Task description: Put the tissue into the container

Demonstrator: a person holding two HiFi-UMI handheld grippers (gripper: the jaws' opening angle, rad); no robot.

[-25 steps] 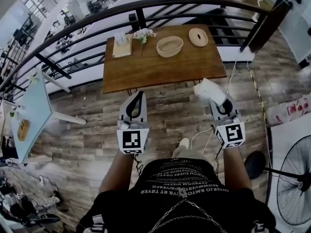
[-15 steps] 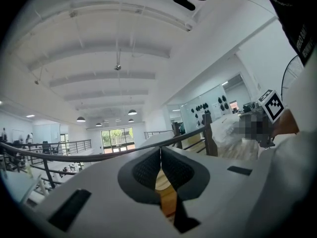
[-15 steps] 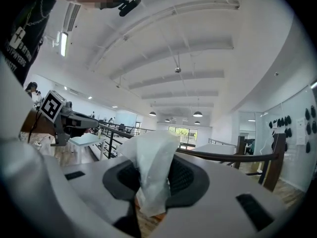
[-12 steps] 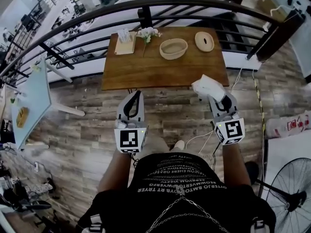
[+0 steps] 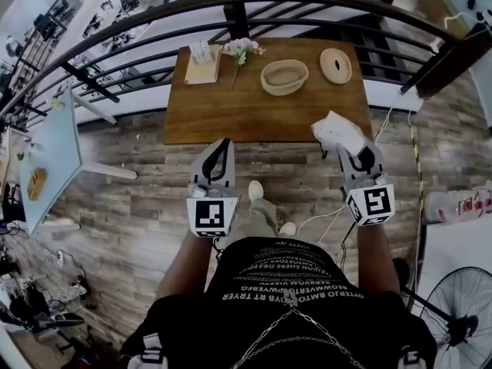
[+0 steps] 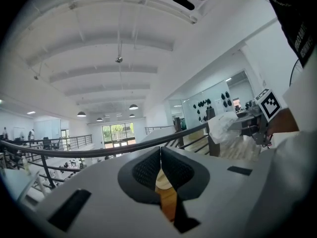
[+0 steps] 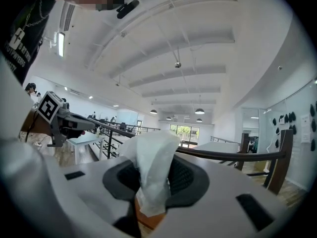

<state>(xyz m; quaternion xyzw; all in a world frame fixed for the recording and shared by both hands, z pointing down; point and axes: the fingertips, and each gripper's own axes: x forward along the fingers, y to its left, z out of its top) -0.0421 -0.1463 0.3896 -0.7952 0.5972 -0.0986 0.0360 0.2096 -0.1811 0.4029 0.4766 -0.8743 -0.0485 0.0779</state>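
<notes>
In the head view a white tissue [image 5: 336, 132] sticks out of my right gripper [image 5: 352, 149], which is shut on it and hovers at the near right edge of the wooden table [image 5: 231, 114]. The right gripper view shows the tissue [image 7: 152, 165] pinched between the dark pads. A round woven container [image 5: 284, 77] stands open on the far half of the table, its lid [image 5: 336, 65] to its right. My left gripper [image 5: 221, 151] is shut and holds nothing, over the floor before the table. In the left gripper view its jaws [image 6: 160, 156] meet, with the tissue [image 6: 224, 128] off to the right.
A tissue holder on a small tray [image 5: 201, 64] and a flower sprig [image 5: 241, 49] stand at the table's back left. A dark metal railing [image 5: 231, 10] runs behind the table. A pale table [image 5: 46, 167] stands at left, a fan [image 5: 455, 317] at lower right, and a white cable [image 5: 327, 214] lies on the floor.
The person has stepped toward the table, one foot now forward. Both grippers have come closer to its near edge, the right one still holding the tissue.
</notes>
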